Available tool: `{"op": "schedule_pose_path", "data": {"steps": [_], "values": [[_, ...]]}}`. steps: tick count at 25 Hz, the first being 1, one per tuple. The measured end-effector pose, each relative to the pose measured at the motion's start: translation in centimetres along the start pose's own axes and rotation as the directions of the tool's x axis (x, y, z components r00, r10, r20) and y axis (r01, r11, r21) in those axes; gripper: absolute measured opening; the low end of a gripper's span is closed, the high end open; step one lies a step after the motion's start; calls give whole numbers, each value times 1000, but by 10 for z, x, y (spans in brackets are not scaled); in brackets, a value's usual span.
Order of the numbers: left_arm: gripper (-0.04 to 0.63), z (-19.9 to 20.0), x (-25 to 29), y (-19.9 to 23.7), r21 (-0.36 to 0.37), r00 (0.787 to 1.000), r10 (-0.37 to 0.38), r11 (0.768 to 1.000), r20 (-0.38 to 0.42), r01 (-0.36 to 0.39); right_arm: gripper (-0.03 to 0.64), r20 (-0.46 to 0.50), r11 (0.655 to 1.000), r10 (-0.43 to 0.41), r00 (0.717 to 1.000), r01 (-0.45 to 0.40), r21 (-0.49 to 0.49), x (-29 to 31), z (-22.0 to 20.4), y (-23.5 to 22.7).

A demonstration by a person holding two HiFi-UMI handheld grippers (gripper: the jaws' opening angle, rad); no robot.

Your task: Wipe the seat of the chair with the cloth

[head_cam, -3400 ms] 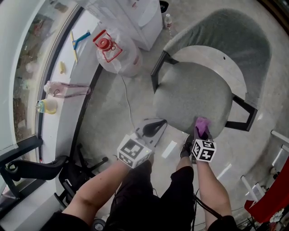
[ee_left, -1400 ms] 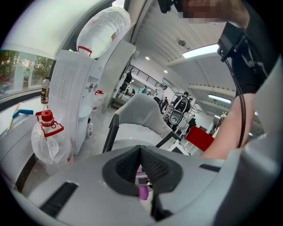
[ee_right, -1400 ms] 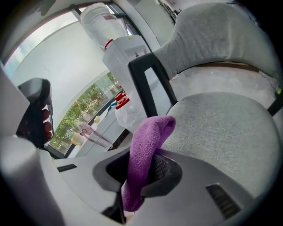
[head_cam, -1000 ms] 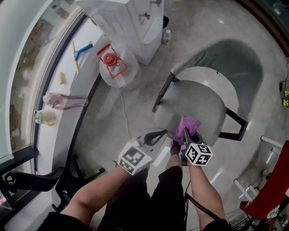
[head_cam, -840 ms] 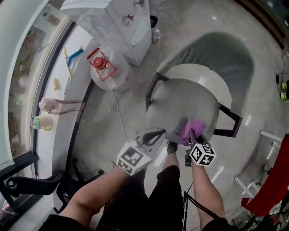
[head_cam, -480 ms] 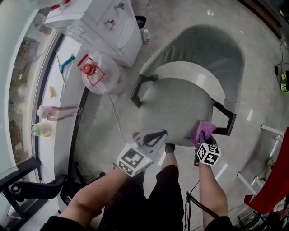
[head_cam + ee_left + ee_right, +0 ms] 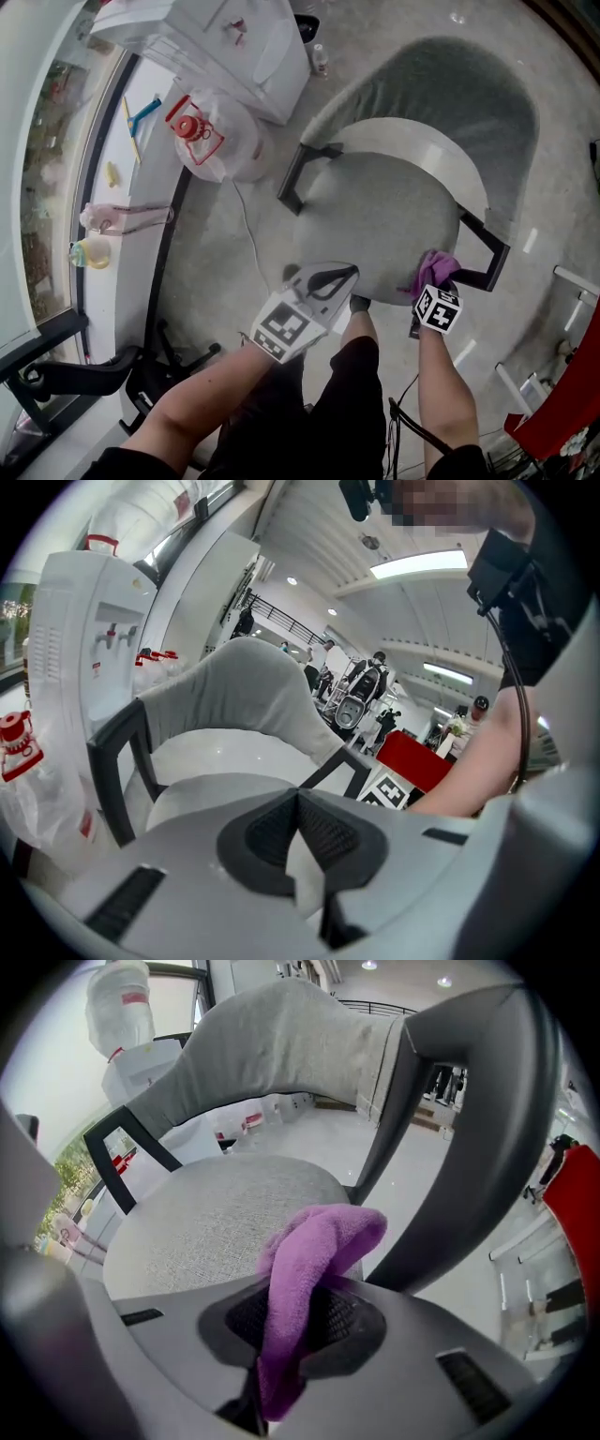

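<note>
**Seat wipe: cloth positioned at the front-right rim of the seat**

The right gripper (image 7: 429,284) is clamping the purple cloth (image 7: 436,269). In the right gripper view its jaws are closing on a fold of it, and the free end is bunching up above the pads. The cloth is sitting at the front-right rim of the seat (image 7: 375,220), just beside the black arm frame (image 7: 483,255) on the seat's right side. Whether the cloth is pressing on the fabric cannot be told.

The left gripper (image 7: 325,278) is hovering just off the seat's front edge. Its jaws are meeting at the tips and holding nothing.

Most of the seat, from the rim towards the backrest (image 7: 441,84), is lying beyond the cloth, so the wipe is judged far from complete.

Risks from this position:

- The cloth is being held by one fold only. Drag from the textured seat fabric may be pulling it out of the jaws.
- A stroke running further right is likely to snag the cloth on the arm frame.
- With the cloth standing above the jaws, the jaw tips may be meeting the seat first and scraping it.
</note>
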State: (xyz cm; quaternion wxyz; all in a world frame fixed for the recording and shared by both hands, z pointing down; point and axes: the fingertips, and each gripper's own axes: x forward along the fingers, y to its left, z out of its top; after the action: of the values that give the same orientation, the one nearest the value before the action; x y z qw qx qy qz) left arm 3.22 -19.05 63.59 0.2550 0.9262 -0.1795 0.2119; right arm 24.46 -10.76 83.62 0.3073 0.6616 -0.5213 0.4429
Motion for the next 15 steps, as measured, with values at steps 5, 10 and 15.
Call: {"op": "schedule_pose_path", "data": {"steps": [5, 10, 15], "values": [[7, -5, -17, 15, -25, 999, 40, 999, 11, -39, 66, 2, 998, 55, 998, -55, 23, 3, 2, 28], [8, -7, -36, 28, -48, 997, 74, 996, 28, -73, 66, -11, 987, 157, 988, -157, -35, 7, 8, 86], [8, -10, -54, 38, -63, 994, 100, 993, 45, -97, 66, -3, 972, 230, 973, -230, -48, 12, 19, 143]]}}
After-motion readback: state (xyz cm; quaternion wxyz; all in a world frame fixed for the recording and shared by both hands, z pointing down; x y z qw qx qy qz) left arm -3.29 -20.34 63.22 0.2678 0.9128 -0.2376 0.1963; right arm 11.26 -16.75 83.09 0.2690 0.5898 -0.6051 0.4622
